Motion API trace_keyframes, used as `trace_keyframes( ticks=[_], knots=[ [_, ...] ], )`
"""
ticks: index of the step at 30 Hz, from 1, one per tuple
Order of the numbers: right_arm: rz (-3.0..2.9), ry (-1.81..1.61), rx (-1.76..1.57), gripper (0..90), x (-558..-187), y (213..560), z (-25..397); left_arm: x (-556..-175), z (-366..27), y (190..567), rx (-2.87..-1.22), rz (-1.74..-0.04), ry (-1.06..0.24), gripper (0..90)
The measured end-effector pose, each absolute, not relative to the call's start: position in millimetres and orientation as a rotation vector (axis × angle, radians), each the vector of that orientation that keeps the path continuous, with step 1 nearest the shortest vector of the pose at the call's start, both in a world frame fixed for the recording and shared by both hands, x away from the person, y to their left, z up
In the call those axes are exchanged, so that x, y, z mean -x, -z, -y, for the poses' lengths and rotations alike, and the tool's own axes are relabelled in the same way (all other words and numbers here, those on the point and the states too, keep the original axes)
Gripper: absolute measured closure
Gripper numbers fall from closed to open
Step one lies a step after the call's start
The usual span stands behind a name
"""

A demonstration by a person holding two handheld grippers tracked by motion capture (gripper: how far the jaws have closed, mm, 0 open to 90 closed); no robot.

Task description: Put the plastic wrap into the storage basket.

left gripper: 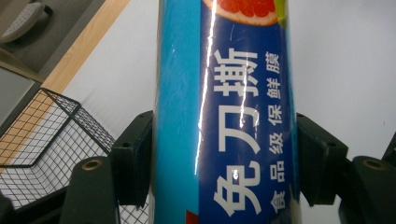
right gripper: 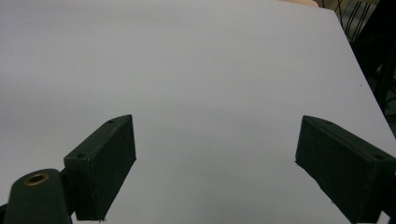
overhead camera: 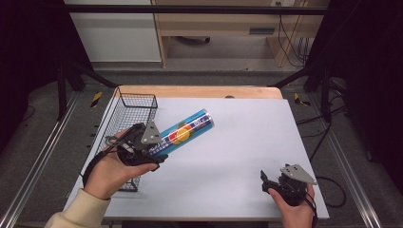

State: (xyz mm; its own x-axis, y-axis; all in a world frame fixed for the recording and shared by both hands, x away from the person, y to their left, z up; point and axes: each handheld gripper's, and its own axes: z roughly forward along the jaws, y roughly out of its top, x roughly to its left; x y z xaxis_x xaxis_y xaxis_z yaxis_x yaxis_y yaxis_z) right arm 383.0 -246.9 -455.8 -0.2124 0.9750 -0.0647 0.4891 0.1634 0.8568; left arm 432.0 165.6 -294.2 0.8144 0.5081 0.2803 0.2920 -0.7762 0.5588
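Note:
A blue cling-film tube (overhead camera: 184,132) with a grapefruit picture and white Chinese lettering is held off the table, pointing up and to the right. My left gripper (overhead camera: 151,153) is shut on its lower end; in the left gripper view both black pads press the sides of the tube (left gripper: 224,121). A black wire basket (overhead camera: 135,107) stands at the table's left edge, just beside and behind that hand. My right gripper (overhead camera: 267,182) rests near the front right corner, open, and between the spread jaws of my right gripper (right gripper: 215,154) only bare white tabletop shows.
The white table (overhead camera: 237,142) has a wooden strip along its far edge. The wire basket (left gripper: 42,135) looks empty where its mesh shows. Metal rails run along both sides of the table, and cables lie on the floor at the right.

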Motion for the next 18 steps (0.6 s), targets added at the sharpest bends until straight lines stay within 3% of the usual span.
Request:
trace_keyframes(
  ticks=[18],
  knots=[
    [-1.792,-0.954,-1.401,12.8,-383.0,455.9,247.4,-432.5,-176.3,291.3,-2.470,-0.653,-0.596,32.1]
  ],
)
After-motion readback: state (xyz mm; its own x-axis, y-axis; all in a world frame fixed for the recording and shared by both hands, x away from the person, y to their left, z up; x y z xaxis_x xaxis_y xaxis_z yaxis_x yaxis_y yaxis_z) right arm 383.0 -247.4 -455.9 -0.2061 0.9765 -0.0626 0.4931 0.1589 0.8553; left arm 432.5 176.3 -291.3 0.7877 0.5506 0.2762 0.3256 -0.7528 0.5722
